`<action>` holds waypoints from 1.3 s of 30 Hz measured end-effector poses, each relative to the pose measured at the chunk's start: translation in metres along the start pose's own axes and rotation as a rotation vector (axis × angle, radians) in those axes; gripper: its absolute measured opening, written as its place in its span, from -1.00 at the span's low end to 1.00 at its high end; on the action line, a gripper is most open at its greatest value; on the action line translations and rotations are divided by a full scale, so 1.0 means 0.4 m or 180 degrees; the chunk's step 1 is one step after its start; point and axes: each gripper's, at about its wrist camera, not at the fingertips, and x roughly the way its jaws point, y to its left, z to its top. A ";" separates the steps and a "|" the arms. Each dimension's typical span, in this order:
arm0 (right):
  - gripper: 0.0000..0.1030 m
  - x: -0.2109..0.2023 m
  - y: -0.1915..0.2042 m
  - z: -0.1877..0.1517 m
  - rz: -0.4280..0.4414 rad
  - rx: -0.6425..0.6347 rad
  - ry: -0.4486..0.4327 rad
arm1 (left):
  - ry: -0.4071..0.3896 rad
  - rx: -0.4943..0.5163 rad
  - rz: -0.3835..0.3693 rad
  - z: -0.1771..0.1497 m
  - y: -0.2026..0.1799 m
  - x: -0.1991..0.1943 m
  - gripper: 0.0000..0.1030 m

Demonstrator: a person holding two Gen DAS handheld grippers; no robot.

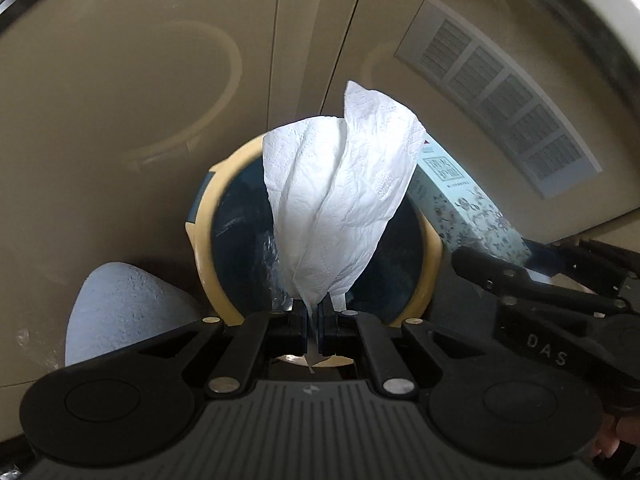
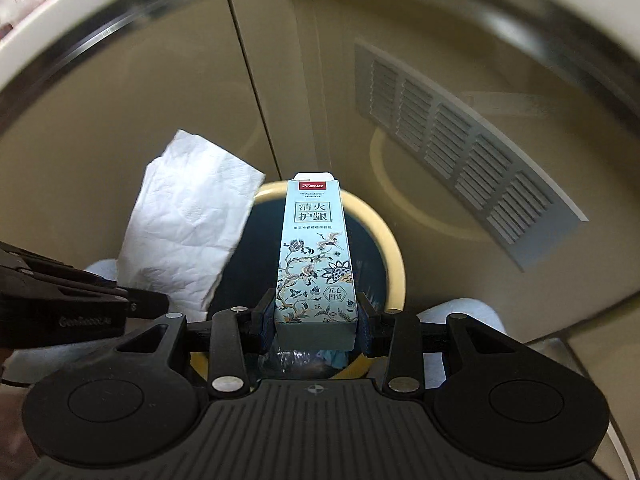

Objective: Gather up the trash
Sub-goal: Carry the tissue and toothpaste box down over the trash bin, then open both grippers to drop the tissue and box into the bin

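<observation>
I have the crumpled white paper tissue point(image 1: 340, 200) pinched in my left gripper point(image 1: 314, 320) and the pale-blue flowered carton point(image 2: 316, 260) clamped in my right gripper point(image 2: 316, 320), both above the yellow-rimmed dark bin point(image 2: 390, 248); dropping both remains.

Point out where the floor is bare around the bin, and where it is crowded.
Bare beige floor lies beyond the yellow-rimmed round bin, up to the grey slatted floor vent, and left of the white tissue. Crowded: over the bin mouth, where the left gripper holds the tissue and the right gripper the pale blue floral box.
</observation>
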 end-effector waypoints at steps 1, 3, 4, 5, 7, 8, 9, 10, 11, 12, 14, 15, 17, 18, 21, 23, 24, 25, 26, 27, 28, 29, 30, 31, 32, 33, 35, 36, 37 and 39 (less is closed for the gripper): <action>-0.20 0.017 0.003 0.002 -0.0014 -0.0010 0.0039 | 0.0021 0.0011 0.0018 0.004 -0.005 0.014 -0.91; -0.20 0.049 0.008 0.005 -0.0026 -0.0028 0.0120 | 0.0073 0.0012 0.0065 0.014 0.002 0.041 -0.91; -0.20 0.063 0.008 0.006 -0.0037 -0.0018 0.0162 | 0.0091 0.0015 0.0078 0.018 0.006 0.052 -0.91; -0.19 0.074 0.003 0.007 -0.0036 -0.0006 0.0202 | 0.0112 0.0015 0.0096 0.022 0.009 0.063 -0.91; -0.19 0.096 -0.002 0.011 -0.0050 0.0012 0.0268 | 0.0167 0.0017 0.0123 0.026 0.012 0.082 -0.91; -0.19 0.104 -0.001 0.011 -0.0071 0.0006 0.0290 | 0.0194 0.0019 0.0132 0.026 0.013 0.091 -0.91; -0.19 0.112 -0.002 0.011 -0.0093 -0.0001 0.0309 | 0.0217 0.0025 0.0136 0.030 0.014 0.098 -0.91; -0.19 0.120 -0.004 0.013 -0.0109 0.0000 0.0328 | 0.0232 0.0033 0.0139 0.031 0.012 0.102 -0.91; -0.20 0.128 -0.005 0.012 -0.0121 0.0010 0.0348 | 0.0244 0.0037 0.0144 0.031 0.015 0.104 -0.91; -0.20 0.135 -0.006 0.014 -0.0138 0.0024 0.0368 | 0.0255 0.0041 0.0153 0.031 0.016 0.104 -0.91; -0.20 0.145 -0.009 0.017 -0.0162 0.0045 0.0395 | 0.0269 0.0040 0.0166 0.035 0.013 0.105 -0.91; -0.19 0.149 -0.007 0.017 -0.0173 0.0049 0.0402 | 0.0272 0.0040 0.0164 0.036 0.016 0.117 -0.91; -0.19 0.153 -0.005 0.019 -0.0184 0.0048 0.0412 | 0.0283 0.0037 0.0177 0.032 0.010 0.117 -0.91; -0.19 0.155 -0.005 0.021 -0.0186 0.0044 0.0415 | 0.0286 0.0042 0.0181 0.031 0.010 0.113 -0.90; -0.19 0.157 -0.004 0.026 -0.0200 0.0035 0.0416 | 0.0286 0.0072 0.0188 0.032 0.005 0.116 -0.90; -0.19 0.147 0.005 0.031 -0.0222 0.0028 0.0409 | 0.0278 0.0081 0.0208 0.033 0.003 0.117 -0.90; -0.19 0.151 0.006 0.029 -0.0234 0.0031 0.0405 | 0.0264 0.0081 0.0232 0.033 0.003 0.122 -0.85; -0.19 0.153 0.007 0.029 -0.0243 0.0048 0.0402 | 0.0239 0.0078 0.0248 0.034 0.002 0.122 -0.66; -0.19 0.156 0.007 0.030 -0.0249 0.0068 0.0406 | 0.0208 0.0078 0.0247 0.034 0.002 0.121 -0.50; -0.18 0.159 0.006 0.031 -0.0235 0.0098 0.0424 | 0.0179 0.0083 0.0243 0.036 0.001 0.121 -0.07; -0.05 0.160 0.004 0.032 -0.0200 0.0149 0.0454 | 0.0153 0.0087 0.0243 0.037 0.000 0.118 0.30; 0.06 0.161 -0.001 0.032 -0.0178 0.0216 0.0474 | 0.0132 0.0071 0.0315 0.037 0.000 0.115 0.42; 0.09 0.159 -0.005 0.031 -0.0206 0.0271 0.0475 | 0.0110 0.0051 0.0414 0.036 0.000 0.111 0.65; 0.17 0.154 -0.009 0.030 -0.0237 0.0302 0.0470 | 0.0082 0.0033 0.0471 0.034 0.003 0.105 0.76; 0.29 0.148 -0.011 0.027 -0.0251 0.0312 0.0464 | 0.0063 0.0017 0.0453 0.032 0.006 0.097 0.76; 0.33 0.139 -0.011 0.025 -0.0247 0.0317 0.0450 | 0.0069 -0.0012 0.0418 0.029 0.010 0.089 0.76; 0.40 0.114 -0.009 0.020 -0.0219 0.0322 0.0403 | 0.0071 -0.0085 0.0371 0.022 0.019 0.069 0.83; 0.40 0.101 -0.007 0.017 -0.0216 0.0316 0.0372 | 0.0043 -0.0130 0.0401 0.016 0.023 0.056 0.93; 0.42 0.084 -0.003 0.016 -0.0209 0.0302 0.0330 | -0.0028 -0.0158 0.0430 0.008 0.023 0.039 0.97; 0.47 0.049 0.002 0.009 -0.0182 0.0248 0.0204 | -0.0157 -0.0161 0.0481 -0.009 0.022 -0.003 0.99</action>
